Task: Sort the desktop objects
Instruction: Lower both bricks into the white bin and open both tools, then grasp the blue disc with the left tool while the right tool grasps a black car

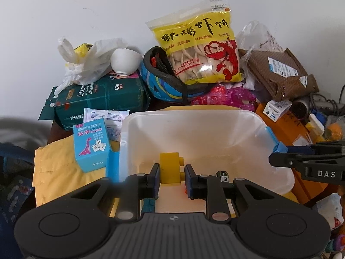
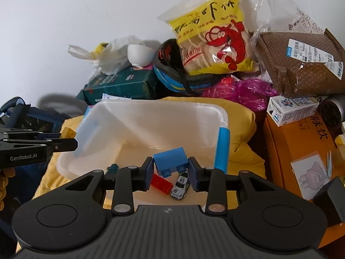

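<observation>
A translucent white bin (image 1: pixel 269 151) (image 2: pixel 133 116) sits on a yellow cloth. My left gripper (image 1: pixel 172 176) is shut on a yellow toy brick (image 1: pixel 170 168), held over the bin's near edge. My right gripper (image 2: pixel 171 171) is shut on a blue toy brick (image 2: pixel 171 159), hanging above the bin's inside. On the bin floor lie a red brick (image 2: pixel 160 183) and a small white toy car (image 2: pixel 180 186) marked 18; the car (image 1: pixel 223 174) shows partly in the left wrist view. The right gripper's tip (image 1: pixel 306 161) enters from the right there, and the left gripper's tip (image 2: pixel 43 144) with the yellow brick (image 2: pixel 68 132) shows at the left.
Behind the bin is a pile: a yellow shrimp-cracker bag (image 1: pixel 200 49), a blue helmet (image 1: pixel 163 84), a green tissue pack (image 1: pixel 101 101), a white bowl (image 1: pixel 125 61), a brown parcel (image 2: pixel 301 64). A blue card box (image 1: pixel 90 144) stands left; an orange carton (image 2: pixel 297 151) and a milk box (image 2: pixel 291 110) right.
</observation>
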Motion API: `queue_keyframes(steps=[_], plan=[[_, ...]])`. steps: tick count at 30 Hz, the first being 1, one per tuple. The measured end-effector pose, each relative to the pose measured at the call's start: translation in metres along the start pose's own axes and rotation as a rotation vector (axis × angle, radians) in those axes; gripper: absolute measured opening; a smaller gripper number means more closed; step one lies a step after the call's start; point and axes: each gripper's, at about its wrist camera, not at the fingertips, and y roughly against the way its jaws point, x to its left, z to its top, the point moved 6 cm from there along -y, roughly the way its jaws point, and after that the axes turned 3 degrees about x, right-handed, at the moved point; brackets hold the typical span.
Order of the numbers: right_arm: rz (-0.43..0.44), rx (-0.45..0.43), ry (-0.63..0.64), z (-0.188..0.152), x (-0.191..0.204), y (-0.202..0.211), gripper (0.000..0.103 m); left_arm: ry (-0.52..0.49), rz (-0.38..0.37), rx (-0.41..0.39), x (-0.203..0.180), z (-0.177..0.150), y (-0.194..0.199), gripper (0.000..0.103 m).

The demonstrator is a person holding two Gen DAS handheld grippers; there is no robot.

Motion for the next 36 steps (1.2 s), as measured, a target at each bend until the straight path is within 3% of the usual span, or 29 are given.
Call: queue_keyframes(steps=[2, 4, 5, 13, 17, 22, 25, 28, 33, 35, 36], plan=[[-0.004, 0.009, 0.003, 0.002, -0.001, -0.004, 0.040, 0.003, 0.000, 0.008, -0.001, 0.001, -0.004, 0.035], [-0.008, 0.010, 0.002, 0.003, -0.002, -0.007, 0.048, -0.004, 0.010, 0.010, -0.003, 0.000, -0.006, 0.059], [-0.010, 0.008, 0.001, 0.003, -0.002, -0.007, 0.048, -0.012, 0.025, 0.002, -0.003, -0.001, -0.006, 0.060], [0.035, -0.054, 0.068, -0.035, 0.024, 0.027, 0.049, -0.043, 0.015, -0.091, -0.002, -0.045, 0.031, 0.060], [0.076, -0.032, 0.078, -0.105, 0.052, 0.051, 0.053, -0.020, 0.027, -0.115, 0.003, -0.104, 0.054, 0.061], [0.107, 0.112, 0.106, -0.213, 0.094, 0.058, 0.053, -0.016, 0.041, -0.084, 0.003, -0.187, 0.071, 0.061], [0.117, 0.177, 0.105, -0.253, 0.113, 0.053, 0.053, -0.011, 0.037, -0.049, -0.002, -0.229, 0.072, 0.061], [0.094, 0.202, 0.092, -0.271, 0.122, 0.045, 0.053, -0.006, 0.024, 0.007, -0.006, -0.259, 0.068, 0.061], [0.076, 0.223, 0.092, -0.288, 0.132, 0.031, 0.050, -0.059, 0.020, 0.029, -0.016, -0.284, 0.067, 0.061], [0.052, 0.207, 0.116, -0.290, 0.133, 0.028, 0.032, -0.073, 0.016, 0.031, -0.019, -0.289, 0.067, 0.061], [0.041, 0.197, 0.118, -0.290, 0.131, 0.029, 0.030, -0.075, 0.013, 0.032, -0.021, -0.291, 0.066, 0.061]])
